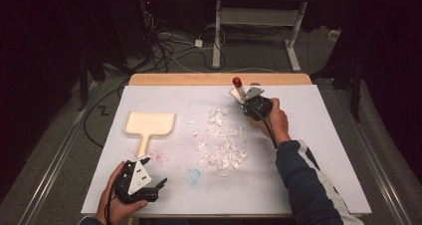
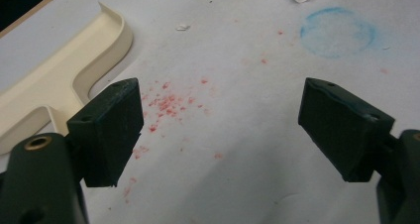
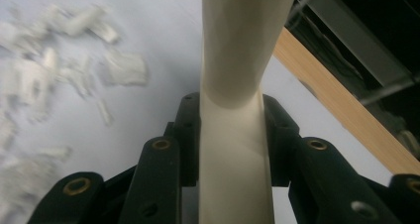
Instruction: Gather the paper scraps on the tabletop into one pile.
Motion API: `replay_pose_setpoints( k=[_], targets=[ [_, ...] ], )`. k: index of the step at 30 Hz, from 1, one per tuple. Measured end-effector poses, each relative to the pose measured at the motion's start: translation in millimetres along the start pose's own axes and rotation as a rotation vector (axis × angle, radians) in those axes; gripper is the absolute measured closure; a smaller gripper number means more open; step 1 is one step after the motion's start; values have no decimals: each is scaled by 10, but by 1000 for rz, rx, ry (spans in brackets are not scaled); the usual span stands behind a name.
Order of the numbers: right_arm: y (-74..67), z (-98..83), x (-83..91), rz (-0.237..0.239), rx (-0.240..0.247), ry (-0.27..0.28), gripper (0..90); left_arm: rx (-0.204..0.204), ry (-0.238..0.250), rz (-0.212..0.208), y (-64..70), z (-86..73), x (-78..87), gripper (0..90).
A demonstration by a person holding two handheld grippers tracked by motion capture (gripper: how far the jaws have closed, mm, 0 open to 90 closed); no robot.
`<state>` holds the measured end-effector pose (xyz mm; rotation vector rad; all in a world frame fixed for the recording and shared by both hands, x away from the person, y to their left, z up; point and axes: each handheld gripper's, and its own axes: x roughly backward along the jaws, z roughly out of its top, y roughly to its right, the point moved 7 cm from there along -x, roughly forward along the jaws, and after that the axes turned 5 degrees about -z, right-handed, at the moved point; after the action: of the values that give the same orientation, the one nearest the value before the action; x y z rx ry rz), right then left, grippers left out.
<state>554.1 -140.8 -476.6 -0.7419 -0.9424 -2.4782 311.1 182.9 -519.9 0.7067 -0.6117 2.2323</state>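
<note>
Where the high view looked down on the table (image 1: pixel 308 150), found the right gripper (image 1: pixel 244 98) at the far edge, closed on a cream brush handle (image 1: pixel 237 89) with a red cap (image 1: pixel 237 80) on its upper end. Noted white paper scraps (image 1: pixel 221 140) strewn mid-table and a cream dustpan (image 1: pixel 149 124) lying flat well to their left. Saw the left gripper (image 1: pixel 155 172) resting near the front edge, just short of the dustpan's grip.

Looked next along the left gripper (image 2: pixel 213 130): fingers (image 2: pixel 111 130) spread wide with nothing between them, over red specks (image 2: pixel 166 105) and near a blue ring (image 2: pixel 337 31), dustpan (image 2: pixel 59 80) just beside the left finger.

Looked last along the right gripper (image 3: pixel 233 130): fingers (image 3: pixel 185 135) pressed on both flanks of the brush handle (image 3: pixel 237 60) below its narrow waist, scraps (image 3: pixel 74 65) blurred beyond.

Judged the handle light, stiff and smooth, so apt to twist in a loose grip; best clamped at the waist. Judged the scraps featherlight and easily scattered, and the dustpan rigid, light, likely to slide unless pinned by its grip.
</note>
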Motion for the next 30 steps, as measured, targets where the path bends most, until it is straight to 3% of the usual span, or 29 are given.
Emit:
replay_pose_setpoints(
  k=[9, 15, 21, 27, 30],
  targets=[
    [-360, 221, -6, 101, 83, 92, 676, 0, -10, -14, 6, -8, -17, 169],
    [-526, 260, 71, 169, 134, 131, 675, 1, -8, -16, 11, -16, -6, 168],
    [-715, 169, 282, 264, 227, 185, 674, -1, -7, -14, 14, -25, 14, 168],
    [-819, 49, 614, 373, 245, 241, 675, -5, -10, -16, 29, -22, 24, 169],
    [-882, -21, 749, 384, 278, 249, 675, -4, -6, -15, 37, -11, 28, 169]
  ],
)
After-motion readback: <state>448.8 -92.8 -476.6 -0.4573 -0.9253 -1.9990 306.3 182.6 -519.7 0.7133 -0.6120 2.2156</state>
